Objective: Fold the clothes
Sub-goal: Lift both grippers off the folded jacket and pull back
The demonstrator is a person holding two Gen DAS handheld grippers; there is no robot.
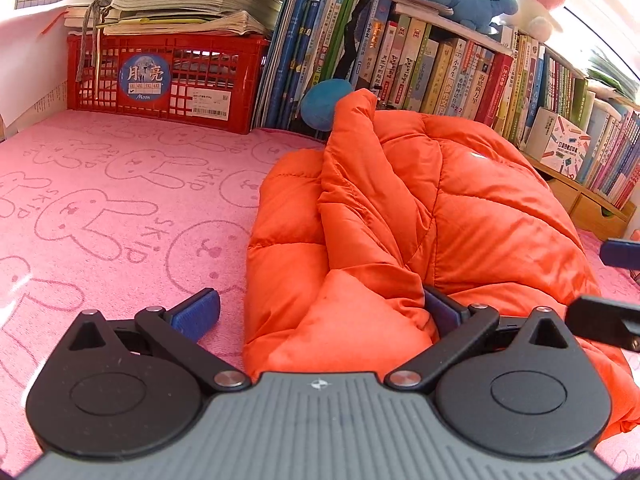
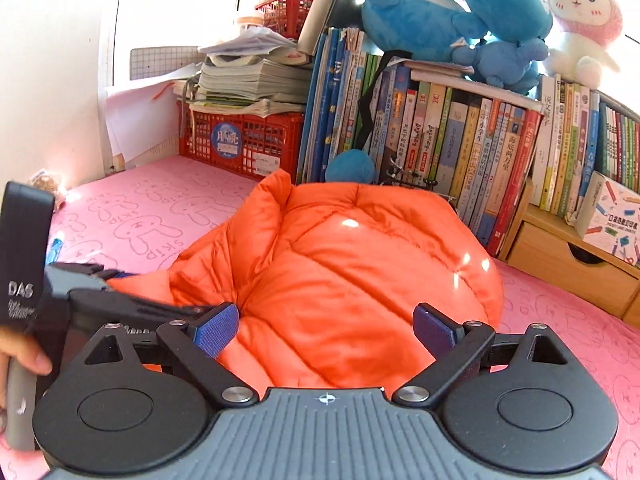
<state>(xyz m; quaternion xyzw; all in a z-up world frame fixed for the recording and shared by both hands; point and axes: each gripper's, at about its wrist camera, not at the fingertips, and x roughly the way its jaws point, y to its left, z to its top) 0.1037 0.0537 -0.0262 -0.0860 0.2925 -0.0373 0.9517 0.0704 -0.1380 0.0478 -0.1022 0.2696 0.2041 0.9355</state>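
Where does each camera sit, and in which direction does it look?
Left wrist: on the left gripper, low over the pink towel, facing the orange jacket and red basket; its open fingers show.
Right wrist: on the right gripper, facing the jacket and bookshelf; its open fingers and a hand at the left edge show.
Shared: jacket, basket, books, plush toys.

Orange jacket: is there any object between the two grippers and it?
Nothing visible stands in the way. The orange jacket lies directly before the open right gripper. In the left wrist view its near folds already lie between the wide fingers of the left gripper. The red basket and books stand behind it.
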